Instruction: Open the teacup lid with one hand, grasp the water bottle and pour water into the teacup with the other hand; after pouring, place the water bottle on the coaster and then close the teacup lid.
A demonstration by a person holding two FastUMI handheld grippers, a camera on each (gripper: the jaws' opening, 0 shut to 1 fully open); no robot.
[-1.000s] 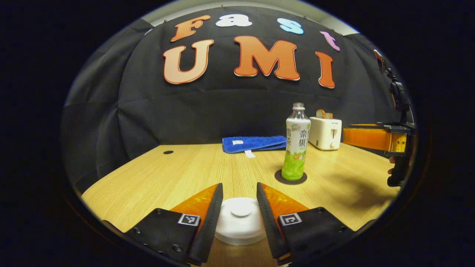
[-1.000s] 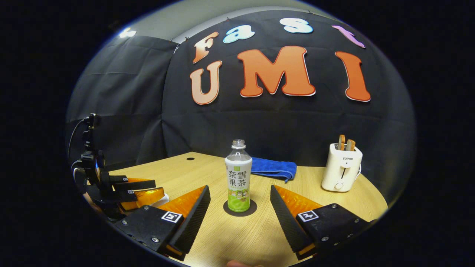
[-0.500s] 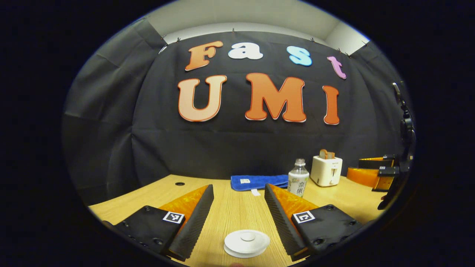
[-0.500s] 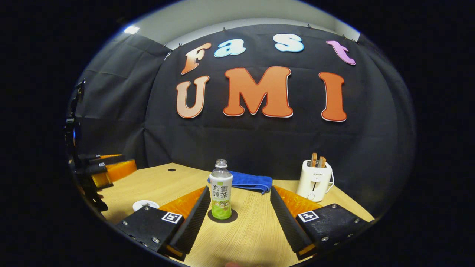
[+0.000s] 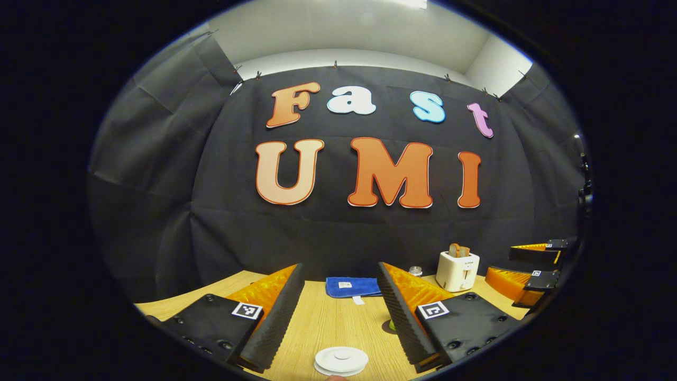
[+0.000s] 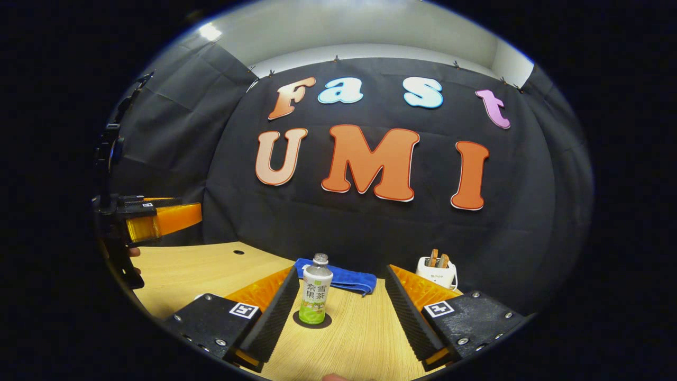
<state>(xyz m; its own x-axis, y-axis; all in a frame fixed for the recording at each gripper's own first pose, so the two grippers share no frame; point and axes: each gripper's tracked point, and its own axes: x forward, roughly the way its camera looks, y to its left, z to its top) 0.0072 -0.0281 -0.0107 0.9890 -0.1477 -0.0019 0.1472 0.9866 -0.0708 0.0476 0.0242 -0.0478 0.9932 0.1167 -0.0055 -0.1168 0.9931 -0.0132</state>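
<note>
Your left claw is wide open and holds nothing, and the white teacup lid lies flat on the desk just below and between its fingers, so this claw is the nearer one to it. Your right claw is open and empty too. The water bottle stands straight up on the dark coaster ahead of it, a bit left of the middle, its open neck pointing up.

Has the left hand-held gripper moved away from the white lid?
Yes. The left hand-held gripper pulled back and up; the white lid on the table now looks smaller.
</note>
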